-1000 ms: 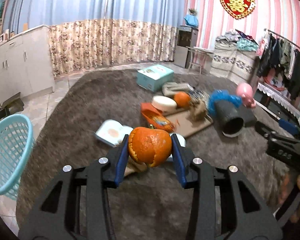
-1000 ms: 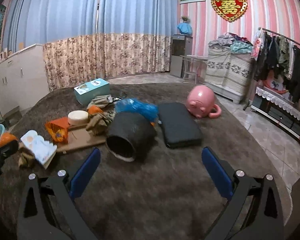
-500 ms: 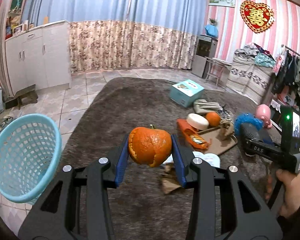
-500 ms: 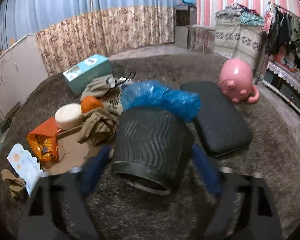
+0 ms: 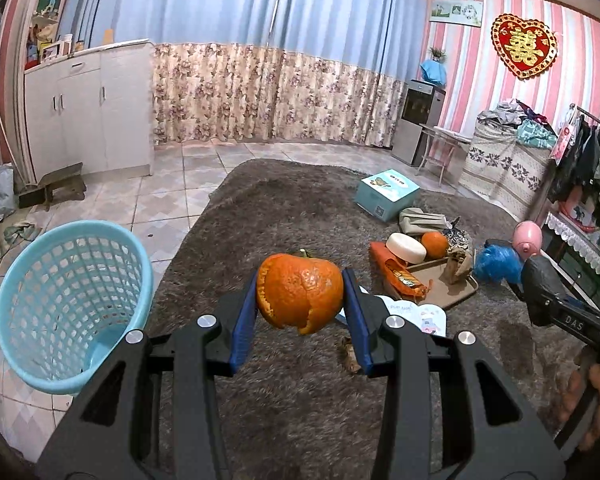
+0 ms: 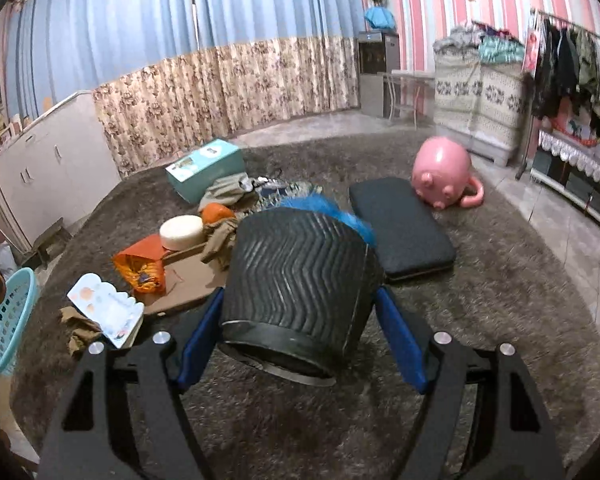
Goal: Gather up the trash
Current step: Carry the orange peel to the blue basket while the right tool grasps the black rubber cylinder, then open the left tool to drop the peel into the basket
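**A:** So where is the orange peel (image 5: pixel 300 294) sitting now?

**B:** Clamped between the pads of the left gripper (image 5: pixel 300 300), hanging over the rug (image 5: pixel 284 208). A second ago the clutter was filling that view; now the blue basket (image 5: pixel 66 304) is swinging in at lower left, so the drop is probably coming next.

**A:** And the right gripper (image 6: pixel 300 336)?

**B:** It was gaping wide; now its jaws are pressing around the black bin (image 6: pixel 300 280), which is lying on its side.

**A:** Is either camera adding anything?

**B:** The right one is showing the black cushion (image 6: pixel 400 232) and that grip; the left one is showing the basket's inside.
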Available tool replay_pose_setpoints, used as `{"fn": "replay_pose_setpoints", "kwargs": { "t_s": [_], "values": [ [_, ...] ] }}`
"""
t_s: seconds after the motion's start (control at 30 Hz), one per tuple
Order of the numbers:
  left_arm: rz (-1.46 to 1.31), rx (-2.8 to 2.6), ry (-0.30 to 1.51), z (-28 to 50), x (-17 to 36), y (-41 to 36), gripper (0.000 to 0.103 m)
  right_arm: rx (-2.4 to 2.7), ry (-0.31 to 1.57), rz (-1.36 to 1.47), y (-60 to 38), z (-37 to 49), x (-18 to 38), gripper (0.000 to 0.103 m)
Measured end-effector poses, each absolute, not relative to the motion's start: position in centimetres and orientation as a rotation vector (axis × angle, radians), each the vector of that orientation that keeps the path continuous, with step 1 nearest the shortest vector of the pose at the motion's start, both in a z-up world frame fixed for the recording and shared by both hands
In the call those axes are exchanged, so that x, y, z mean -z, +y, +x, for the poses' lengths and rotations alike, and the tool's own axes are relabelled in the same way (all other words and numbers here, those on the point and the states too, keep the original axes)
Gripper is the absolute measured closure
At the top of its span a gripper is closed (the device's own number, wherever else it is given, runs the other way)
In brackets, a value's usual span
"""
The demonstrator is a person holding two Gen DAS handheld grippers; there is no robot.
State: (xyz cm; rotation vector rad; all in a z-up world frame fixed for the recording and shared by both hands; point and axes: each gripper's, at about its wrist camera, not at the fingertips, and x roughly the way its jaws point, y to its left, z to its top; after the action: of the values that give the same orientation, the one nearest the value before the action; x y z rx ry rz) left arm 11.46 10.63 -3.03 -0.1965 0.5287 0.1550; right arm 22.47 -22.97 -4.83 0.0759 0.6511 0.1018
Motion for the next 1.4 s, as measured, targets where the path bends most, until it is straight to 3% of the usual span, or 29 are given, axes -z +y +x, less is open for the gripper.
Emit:
{"fn": "replay_pose_setpoints", "kwargs": {
  "t_s": [0.43,0.8,1.4],
  "values": [
    [-0.189,-0.28,0.482,8.3,1.5,15.8,0.063,-0.283,0.426,0.0,-13.2,18.4,0.0,0.028],
    [-0.172,-0.427,0.469,5.9,1.1,23.9,0.063,-0.52,0.418,-0.056,-2.7,18.1,-1.4,0.028],
    [-0.237,-0.543,0.596,6.0,7.2,36.2,0.063,-0.654,0.515,-0.096,7.9,19.5,2.0,0.028]
  ]
}}
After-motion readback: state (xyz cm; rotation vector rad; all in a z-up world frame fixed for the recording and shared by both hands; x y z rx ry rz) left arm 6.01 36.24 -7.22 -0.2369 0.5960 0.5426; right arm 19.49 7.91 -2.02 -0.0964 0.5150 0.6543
